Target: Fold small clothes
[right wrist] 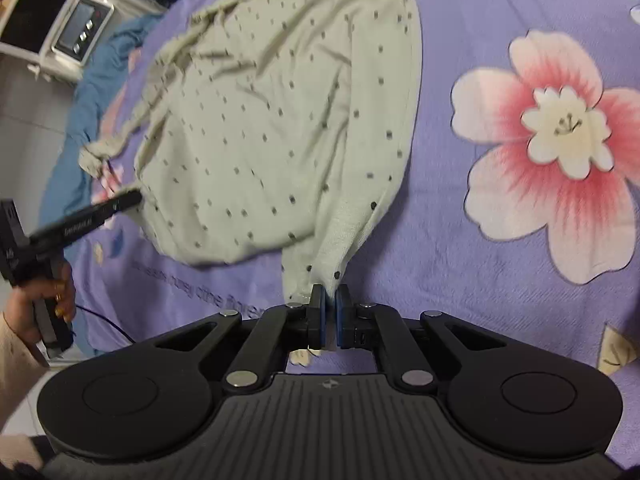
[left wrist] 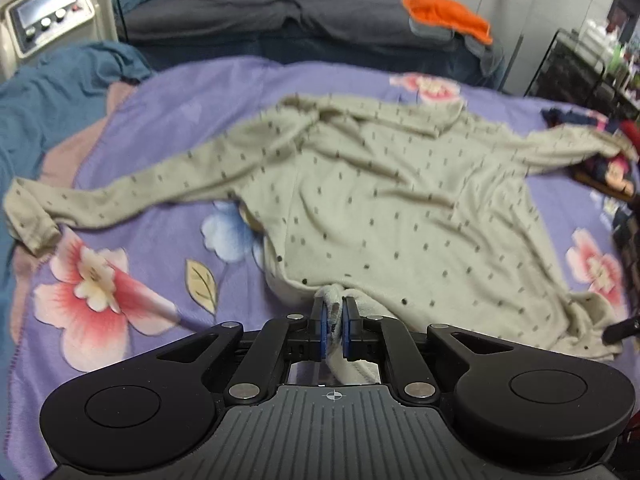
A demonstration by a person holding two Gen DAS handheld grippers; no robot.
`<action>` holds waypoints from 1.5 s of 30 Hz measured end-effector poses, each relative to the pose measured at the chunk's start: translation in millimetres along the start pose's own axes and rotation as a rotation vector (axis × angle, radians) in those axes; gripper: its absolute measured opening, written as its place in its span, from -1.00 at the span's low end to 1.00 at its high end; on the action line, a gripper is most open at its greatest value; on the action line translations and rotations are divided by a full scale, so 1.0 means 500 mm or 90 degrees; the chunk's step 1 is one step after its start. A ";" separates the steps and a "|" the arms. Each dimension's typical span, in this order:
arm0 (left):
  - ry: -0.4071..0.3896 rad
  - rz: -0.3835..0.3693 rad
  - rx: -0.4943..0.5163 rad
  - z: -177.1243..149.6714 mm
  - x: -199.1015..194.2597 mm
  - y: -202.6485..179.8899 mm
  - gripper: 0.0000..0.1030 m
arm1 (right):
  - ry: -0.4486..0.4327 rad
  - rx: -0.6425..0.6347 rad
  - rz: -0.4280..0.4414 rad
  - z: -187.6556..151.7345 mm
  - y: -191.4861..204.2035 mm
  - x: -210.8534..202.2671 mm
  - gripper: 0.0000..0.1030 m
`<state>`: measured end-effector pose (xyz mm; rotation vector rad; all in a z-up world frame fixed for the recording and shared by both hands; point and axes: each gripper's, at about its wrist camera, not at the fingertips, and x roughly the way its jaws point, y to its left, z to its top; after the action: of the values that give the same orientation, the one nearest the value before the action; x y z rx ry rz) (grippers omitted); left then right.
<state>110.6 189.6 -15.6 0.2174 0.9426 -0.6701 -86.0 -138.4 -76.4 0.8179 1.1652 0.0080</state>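
Both tongs are clamped on the hem of the pale dotted sweater from where I sit at the controls. My left gripper has its blue pads pinched on a bunched fold of the bottom edge, with cloth trailing back between the fingers toward the camera. My right gripper has its jaws nearly together on the other corner of the hem, and the ribbed edge rises straight ahead from its tips.

Ahead of the left gripper the sweater spreads flat across the purple flowered blanket, one sleeve reaching far out to the left, the other off to the right. In the right wrist view I see the left gripper out to the left, held by a hand, its tip at the garment's near edge. Beyond the sweater lies an orange cloth on grey bedding, well apart from both tongs.
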 end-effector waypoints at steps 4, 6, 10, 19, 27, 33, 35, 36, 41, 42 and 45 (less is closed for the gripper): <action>-0.036 0.006 -0.016 0.025 -0.097 0.020 -0.26 | -0.051 0.023 0.038 0.043 -0.002 -0.086 -0.87; -0.033 0.008 -0.027 0.024 -0.138 0.031 -0.26 | -0.070 0.014 0.055 0.061 0.005 -0.137 -0.87; 0.017 0.019 -0.061 -0.017 -0.183 0.048 -0.26 | -0.055 -0.010 0.073 0.064 0.009 -0.218 -0.88; 0.174 0.052 -0.127 -0.195 -0.098 0.057 -0.29 | 0.057 -0.047 -0.040 -0.024 -0.042 -0.168 -0.89; 0.196 0.089 -0.109 -0.217 -0.072 0.062 -0.30 | 0.092 -0.073 -0.141 -0.049 -0.068 -0.101 -0.89; 0.208 0.101 -0.102 -0.222 -0.059 0.055 -0.32 | 0.114 -0.126 -0.198 -0.063 -0.052 -0.064 -0.88; 0.214 0.108 -0.096 -0.226 -0.051 0.054 -0.33 | 0.120 -0.139 -0.223 -0.072 -0.053 -0.047 -0.88; 0.217 0.112 -0.090 -0.227 -0.047 0.052 -0.32 | 0.124 -0.148 -0.234 -0.078 -0.053 -0.040 -0.88; 0.226 0.121 -0.090 -0.232 -0.035 0.053 -0.26 | 0.121 -0.144 -0.244 -0.101 -0.066 -0.025 -0.85; 0.223 0.125 -0.092 -0.233 -0.037 0.055 -0.24 | 0.121 -0.140 -0.244 -0.104 -0.069 -0.026 -0.79; 0.217 0.119 -0.093 -0.232 -0.049 0.060 0.01 | 0.122 -0.134 -0.251 -0.112 -0.080 -0.034 -0.74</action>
<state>40.9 276.0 -67.2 0.2913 1.2749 -0.3955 -154.7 -142.6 -93.7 0.3986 1.4643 -0.1161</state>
